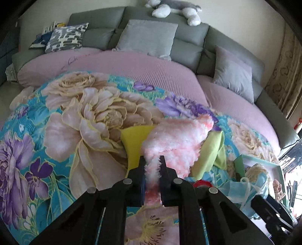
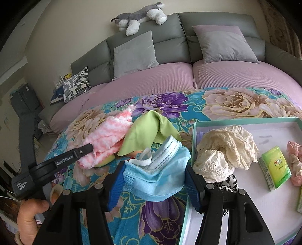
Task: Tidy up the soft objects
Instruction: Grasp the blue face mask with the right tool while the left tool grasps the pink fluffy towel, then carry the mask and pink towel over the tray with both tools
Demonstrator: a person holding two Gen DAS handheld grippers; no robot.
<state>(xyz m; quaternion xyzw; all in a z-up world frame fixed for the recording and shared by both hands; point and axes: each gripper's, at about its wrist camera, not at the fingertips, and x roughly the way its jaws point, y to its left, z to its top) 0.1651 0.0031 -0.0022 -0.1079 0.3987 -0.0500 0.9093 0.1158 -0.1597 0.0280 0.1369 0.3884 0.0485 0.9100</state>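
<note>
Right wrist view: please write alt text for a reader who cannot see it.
The right gripper grips a crumpled pale blue face mask above a floral bedspread. To its left, the left gripper pinches a fluffy pink-and-white cloth beside a lime-green cloth; to its right, a teal-rimmed tray holds cream lace fabric.

Fluffy cloth (image 2: 105, 139) lies on the floral blanket (image 2: 236, 101), a smooth cloth (image 2: 149, 135) just right of it, partly under it. Right again sits the tray (image 2: 195, 135), holding a lace piece (image 2: 224, 150), a tissue pack (image 2: 274, 169) and a crumpled scrunchie (image 2: 296, 162). Behind, cushions (image 2: 135, 54) lean on the headboard (image 2: 169, 43), with a plush dog (image 2: 139, 17) on top.
</note>
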